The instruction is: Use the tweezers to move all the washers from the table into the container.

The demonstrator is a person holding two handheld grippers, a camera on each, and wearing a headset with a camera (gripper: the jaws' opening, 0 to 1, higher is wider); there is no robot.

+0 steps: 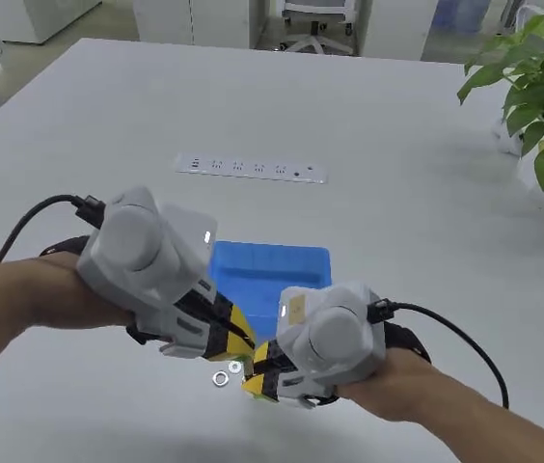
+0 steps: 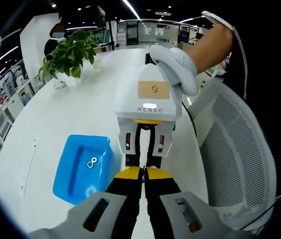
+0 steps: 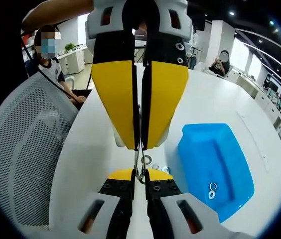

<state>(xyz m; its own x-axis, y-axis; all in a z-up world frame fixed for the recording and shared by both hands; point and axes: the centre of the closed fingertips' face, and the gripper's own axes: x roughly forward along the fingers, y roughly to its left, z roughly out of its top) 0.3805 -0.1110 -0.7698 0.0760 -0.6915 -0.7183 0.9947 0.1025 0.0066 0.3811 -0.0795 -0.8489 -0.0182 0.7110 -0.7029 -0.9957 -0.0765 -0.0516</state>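
Both grippers meet tip to tip at the lower centre of the head view, the left gripper [image 1: 233, 333] coming in from the left and the right gripper [image 1: 260, 371] from the lower right, each in a hand. Just below their tips lie washers [image 1: 219, 379] on the white tabletop [image 1: 397, 193]. The blue container [image 1: 272, 270] sits just behind the grippers, its inside mostly hidden from this angle.

The right gripper view adds what the head view hides. A thin metal strip, the tweezers [image 3: 138, 162], runs down the slit between the left gripper's big yellow jaws at the top of the frame. Those jaws are pressed together on it. Its lower end sits between the right gripper's own jaws at the bottom centre, which are also drawn together and appear to pinch it. Loose washers show just right of the tweezers' tip, and the container lies at the right of that frame with two washers [image 3: 212, 189] inside.

The left gripper view shows that pair from the other side, inside the container at lower left. The tweezers cannot be made out in it.
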